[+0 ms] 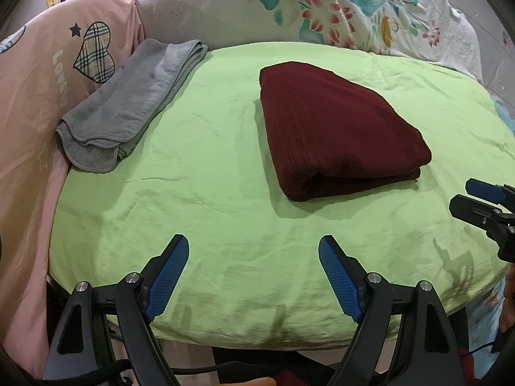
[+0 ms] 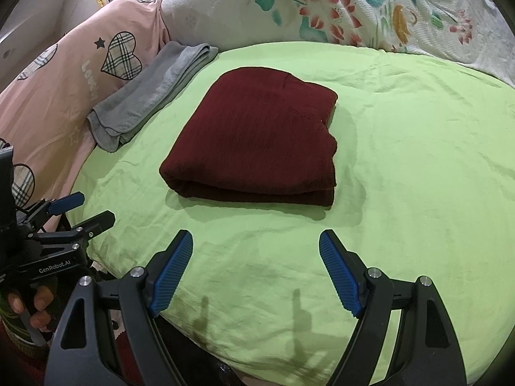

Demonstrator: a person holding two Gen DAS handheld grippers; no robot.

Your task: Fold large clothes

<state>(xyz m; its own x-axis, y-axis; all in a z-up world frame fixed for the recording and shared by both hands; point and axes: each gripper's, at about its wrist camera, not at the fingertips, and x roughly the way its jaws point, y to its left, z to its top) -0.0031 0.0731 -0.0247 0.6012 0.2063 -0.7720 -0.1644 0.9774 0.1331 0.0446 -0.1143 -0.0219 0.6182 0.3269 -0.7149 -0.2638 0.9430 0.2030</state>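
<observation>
**Inspector:** Garment first, left wrist view. The dark red knitted garment [image 1: 338,128] lies folded into a thick rectangular bundle on the light green sheet [image 1: 209,193], ahead of the left gripper [image 1: 253,251] and apart from it. Jaws stand wide apart with nothing between them; only bare sheet shows under the blue pads [image 1: 170,276].

**Assistant:** Anything beside it?

**Inspector:** A folded grey towel [image 1: 128,106] at the sheet's far left edge, against the pink duvet [image 1: 32,96]; a floral quilt [image 1: 322,6] behind. The right gripper [image 1: 476,199] enters at the right edge, clear of the bundle.

**Assistant:** And the right wrist view?

**Inspector:** Same bundle [image 2: 257,138], near the middle of the sheet [image 2: 418,177], layered edges facing the camera. Right gripper [image 2: 256,244] also spread open and empty, short of the near fold.

**Assistant:** Risks?

**Inspector:** In my judgement the fold looks finished. The layers are loose knit: a pinch on the top layer alone would peel the stack open. Lifting from one side only would let it sag and unfold. A low approach could snag the wrinkled sheet and drag the bundle with it.
</observation>
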